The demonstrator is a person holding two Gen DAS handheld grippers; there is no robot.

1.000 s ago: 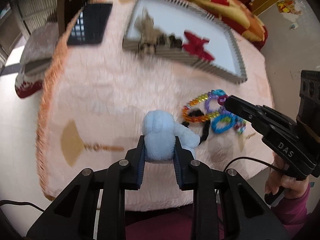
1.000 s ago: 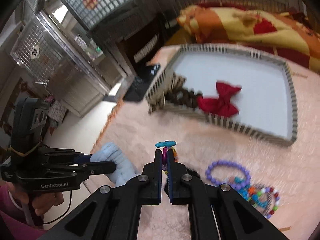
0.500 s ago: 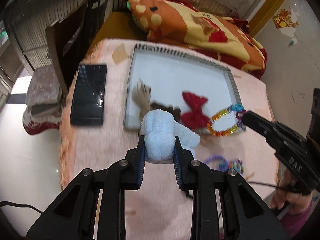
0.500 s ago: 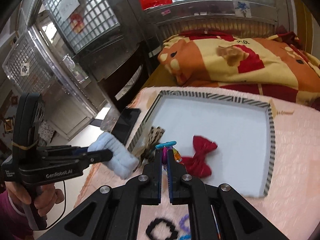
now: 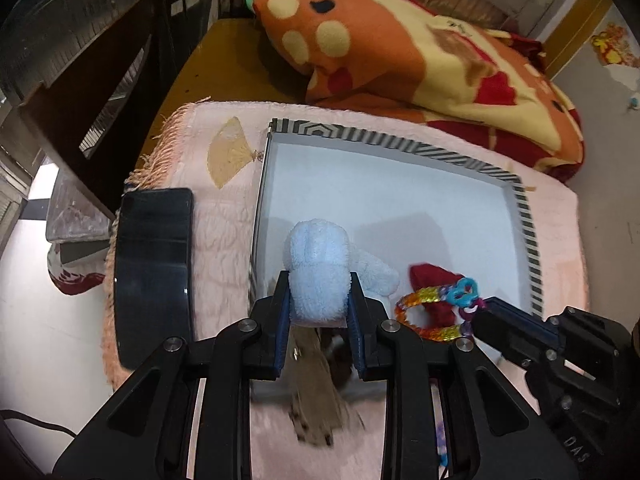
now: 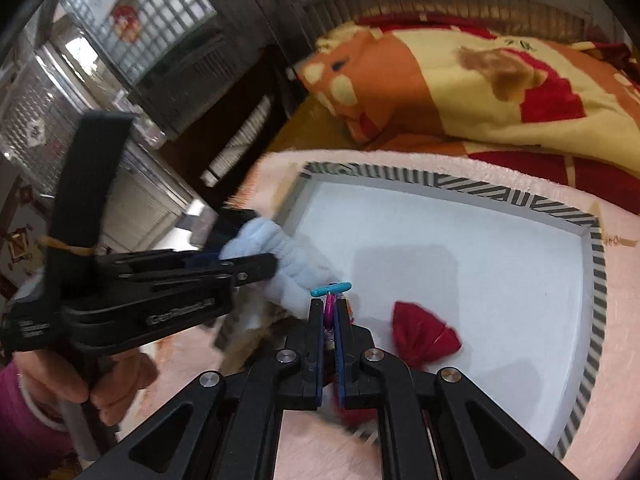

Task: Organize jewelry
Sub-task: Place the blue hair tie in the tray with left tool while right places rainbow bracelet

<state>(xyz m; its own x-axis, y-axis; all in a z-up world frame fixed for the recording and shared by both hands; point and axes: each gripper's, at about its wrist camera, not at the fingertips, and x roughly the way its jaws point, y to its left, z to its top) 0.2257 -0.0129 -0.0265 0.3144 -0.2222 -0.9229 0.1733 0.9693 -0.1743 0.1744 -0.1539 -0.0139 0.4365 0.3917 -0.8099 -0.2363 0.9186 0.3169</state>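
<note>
Placement is the step in hand, by my reading: both held pieces should be carried clear over the striped rim and let go low above bare white floor, away from what already lies there, so nothing snags or bounces out

Left wrist view: the left gripper [image 5: 320,300] pinches a fluffy pale-blue scrunchie [image 5: 318,270] between narrow jaws, hanging over the tray's near-left corner. The tray [image 5: 400,140] sits on a pink fluffy cover on the counter, a black phone [image 5: 154,264] just beside its left edge. A red bow [image 5: 432,278] lies inside near the front edge, and a brown patterned piece [image 5: 316,392] drapes over the front rim under the gripper. The right gripper [image 5: 486,312] enters from the right, gripping a bright beaded bracelet [image 5: 432,312] that dangles in front of the bow

Right wrist view: the right gripper [image 6: 329,312] is clamped tight on the bracelet's turquoise-and-magenta links [image 6: 330,296], above the tray's front edge; the bow [image 6: 424,334] lies just to its right. The left gripper [image 6: 256,268], held in a hand [image 6: 96,380], carries the scrunchie [image 6: 288,264] over the tray's left edge
</note>
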